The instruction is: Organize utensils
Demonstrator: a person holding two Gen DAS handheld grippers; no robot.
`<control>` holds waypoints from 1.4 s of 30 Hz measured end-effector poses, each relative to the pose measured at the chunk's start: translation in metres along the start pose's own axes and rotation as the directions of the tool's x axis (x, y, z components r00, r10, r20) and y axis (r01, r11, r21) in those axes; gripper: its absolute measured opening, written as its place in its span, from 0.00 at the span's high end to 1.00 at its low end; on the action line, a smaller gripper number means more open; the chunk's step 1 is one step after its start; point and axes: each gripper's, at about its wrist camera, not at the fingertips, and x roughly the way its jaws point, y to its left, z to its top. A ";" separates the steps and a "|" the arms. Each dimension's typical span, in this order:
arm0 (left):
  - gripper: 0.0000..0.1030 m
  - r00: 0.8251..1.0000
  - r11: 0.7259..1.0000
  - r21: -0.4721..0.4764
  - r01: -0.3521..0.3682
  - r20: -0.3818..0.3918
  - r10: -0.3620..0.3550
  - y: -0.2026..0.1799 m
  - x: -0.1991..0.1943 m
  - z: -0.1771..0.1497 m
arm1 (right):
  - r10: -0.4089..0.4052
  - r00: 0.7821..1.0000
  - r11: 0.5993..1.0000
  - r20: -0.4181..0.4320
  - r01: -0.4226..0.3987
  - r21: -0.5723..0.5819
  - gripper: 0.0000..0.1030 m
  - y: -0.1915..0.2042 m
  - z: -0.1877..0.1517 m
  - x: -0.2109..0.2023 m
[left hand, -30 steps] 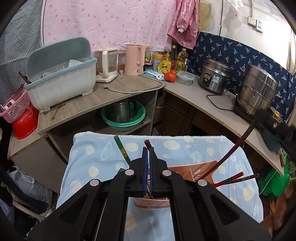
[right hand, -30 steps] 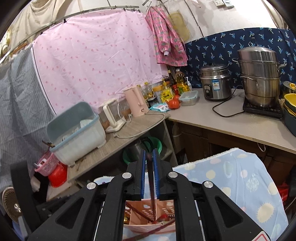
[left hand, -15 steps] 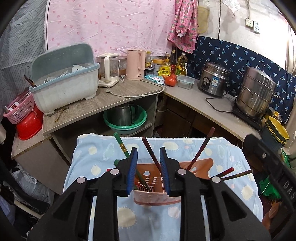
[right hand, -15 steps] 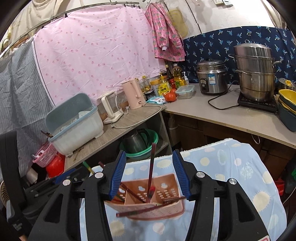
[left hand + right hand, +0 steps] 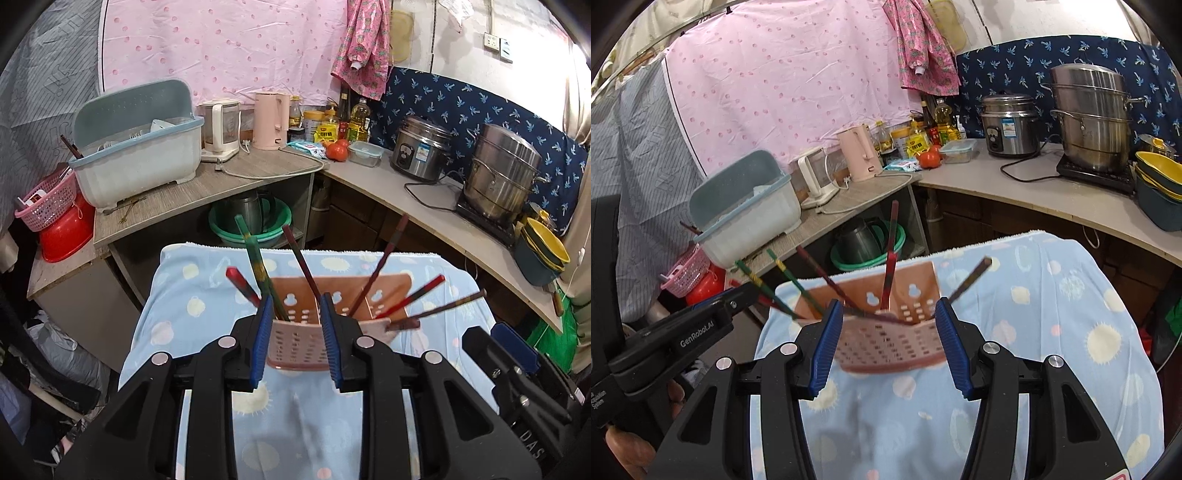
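A pink perforated utensil basket (image 5: 299,347) stands on a blue sun-patterned cloth (image 5: 192,310); it also shows in the right wrist view (image 5: 886,343). Several chopsticks lean out of it: a green one (image 5: 255,258), dark red ones (image 5: 380,258) and red-tipped ones (image 5: 424,291). In the right wrist view one red chopstick (image 5: 890,254) stands nearly upright. My left gripper (image 5: 297,325) is open and empty just in front of the basket. My right gripper (image 5: 886,332) is open wide and empty, also in front of it.
Behind the cloth a counter holds a blue-grey dish rack (image 5: 136,155), kettles (image 5: 269,122), bottles, a rice cooker (image 5: 421,151) and a steel steamer pot (image 5: 502,173). A green basin (image 5: 251,225) sits under the counter. A pink basket (image 5: 48,203) is at left.
Both grippers have opened, each letting go of a chopstick into the basket, and have drawn back from it.
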 end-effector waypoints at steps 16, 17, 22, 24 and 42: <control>0.59 0.999 0.999 0.027 -0.039 -0.033 0.040 -0.013 -0.021 -0.044 | -0.079 0.996 0.995 -0.047 0.075 -0.072 0.49 0.001 -0.039 -0.026; 0.59 0.999 0.999 0.029 -0.040 -0.035 0.041 -0.013 -0.022 -0.047 | -0.085 0.995 0.994 -0.051 0.080 -0.077 0.49 0.001 -0.041 -0.026; 0.51 0.997 0.998 0.031 -0.053 -0.049 0.055 -0.014 -0.026 -0.061 | -0.112 0.991 0.990 -0.075 0.105 -0.097 0.47 -0.001 -0.050 -0.032; 0.51 0.997 0.998 0.031 -0.056 -0.053 0.058 -0.014 -0.028 -0.065 | -0.117 0.990 0.989 -0.085 0.108 -0.101 0.46 0.000 -0.054 -0.033; 0.32 0.991 0.995 0.016 -0.096 -0.087 0.097 -0.007 -0.032 -0.092 | -0.188 0.977 0.971 -0.096 0.170 -0.171 0.31 0.009 -0.075 -0.042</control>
